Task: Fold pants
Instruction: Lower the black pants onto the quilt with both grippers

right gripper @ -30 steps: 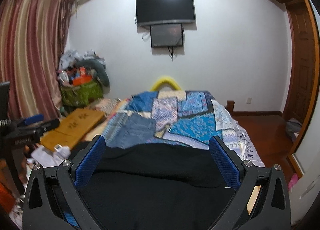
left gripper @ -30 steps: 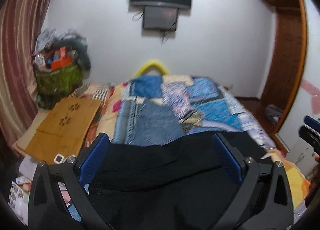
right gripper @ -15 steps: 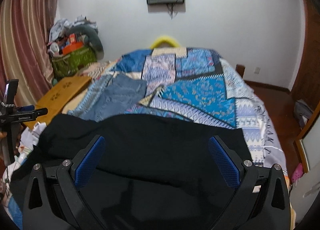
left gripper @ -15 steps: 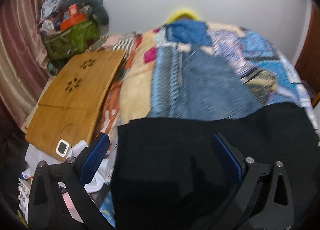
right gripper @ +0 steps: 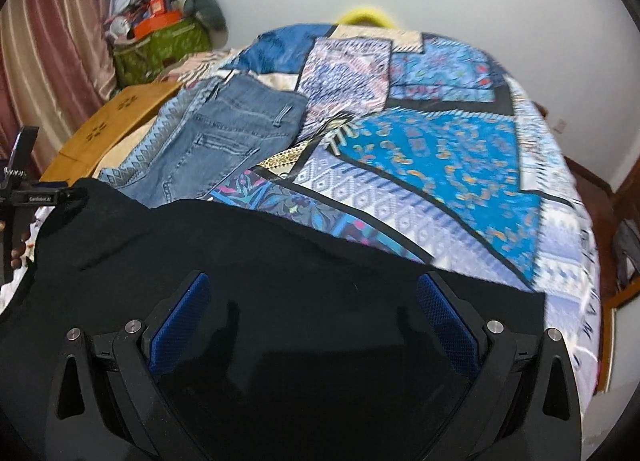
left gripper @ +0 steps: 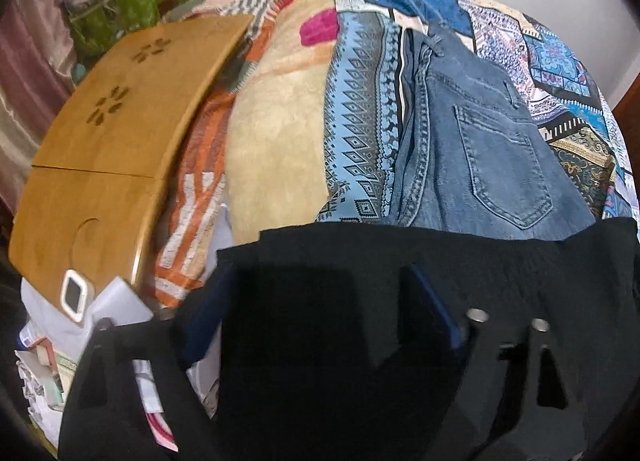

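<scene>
Black pants (left gripper: 500, 285) lie spread across the near end of the bed, seen in both views (right gripper: 256, 261). My left gripper (left gripper: 316, 301) is open, low over the pants' left edge, fingers straddling the cloth. My right gripper (right gripper: 316, 301) is open just above the black cloth toward its right side. Neither holds anything. Folded blue jeans (left gripper: 480, 133) lie on the bed behind the black pants, also in the right wrist view (right gripper: 232, 129).
The bed has a blue patchwork cover (right gripper: 440, 149). A wooden lap table (left gripper: 112, 133) leans at the bed's left side, with papers and clutter (left gripper: 48, 361) below. A green bag of things (right gripper: 160, 49) stands by the curtain. The other gripper's handle (right gripper: 20, 189) shows at left.
Both grippers have tilted down and moved closer to the black pants; the wall and television have left the view. Both stay open.
</scene>
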Available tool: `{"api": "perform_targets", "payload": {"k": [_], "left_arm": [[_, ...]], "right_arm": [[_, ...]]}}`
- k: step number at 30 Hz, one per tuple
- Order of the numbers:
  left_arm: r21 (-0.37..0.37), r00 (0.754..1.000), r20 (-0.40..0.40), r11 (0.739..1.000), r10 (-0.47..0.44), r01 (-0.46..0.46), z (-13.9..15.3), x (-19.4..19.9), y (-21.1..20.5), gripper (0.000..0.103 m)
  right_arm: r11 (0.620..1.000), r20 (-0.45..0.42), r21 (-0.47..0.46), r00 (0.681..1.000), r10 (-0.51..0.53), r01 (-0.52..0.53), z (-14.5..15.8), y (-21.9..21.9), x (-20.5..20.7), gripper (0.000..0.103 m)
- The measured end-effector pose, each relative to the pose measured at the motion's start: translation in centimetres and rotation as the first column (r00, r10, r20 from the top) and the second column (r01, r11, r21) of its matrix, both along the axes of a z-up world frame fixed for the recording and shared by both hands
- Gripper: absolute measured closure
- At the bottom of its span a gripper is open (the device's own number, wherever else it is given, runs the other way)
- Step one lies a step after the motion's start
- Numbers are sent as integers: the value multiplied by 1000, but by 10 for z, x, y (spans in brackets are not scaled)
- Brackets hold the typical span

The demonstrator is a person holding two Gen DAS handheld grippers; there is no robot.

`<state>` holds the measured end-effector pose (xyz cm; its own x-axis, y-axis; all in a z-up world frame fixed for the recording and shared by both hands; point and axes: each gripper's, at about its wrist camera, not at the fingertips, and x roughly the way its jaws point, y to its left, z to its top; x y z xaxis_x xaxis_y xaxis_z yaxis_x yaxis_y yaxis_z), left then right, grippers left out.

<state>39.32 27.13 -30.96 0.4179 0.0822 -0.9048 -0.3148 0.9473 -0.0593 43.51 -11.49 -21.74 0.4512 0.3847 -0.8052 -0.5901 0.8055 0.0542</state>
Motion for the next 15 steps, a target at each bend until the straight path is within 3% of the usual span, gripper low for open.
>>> {"api": "perform_targets", "payload": {"k": [5,7,8,9,11,14,15], "left_arm": [[9,1000,-4,1000,-5,5,-4,6,-2,43],[12,1000,5,1000,-6,6,-2,4,-1,47],[9,1000,13,1000,-8,8,-1,2,-1,51],[6,1000,18,1000,-8,8,0,0,-1,62],[47,1000,20,999,11,-12,3,-5,0,85],[6,1000,24,1000,-2,2,8,-14,2,94],[14,1000,23,1000,-10,10,10,-16,1,96]], "right_arm": [[999,-32,-38,999,32,-33,-15,17,16,19],[999,-26,-21,999,47,-48,-18,19,18,20],[999,-20,-12,998,51,-51,-18,18,18,25],[998,-19,-5,998,56,-56,-19,18,17,28],[997,-18,10,997,72,-72,-18,18,13,46],[997,-27,20,996,80,-80,-16,22,8,69],[997,-26,15,997,76,-75,-16,24,8,72]]}}
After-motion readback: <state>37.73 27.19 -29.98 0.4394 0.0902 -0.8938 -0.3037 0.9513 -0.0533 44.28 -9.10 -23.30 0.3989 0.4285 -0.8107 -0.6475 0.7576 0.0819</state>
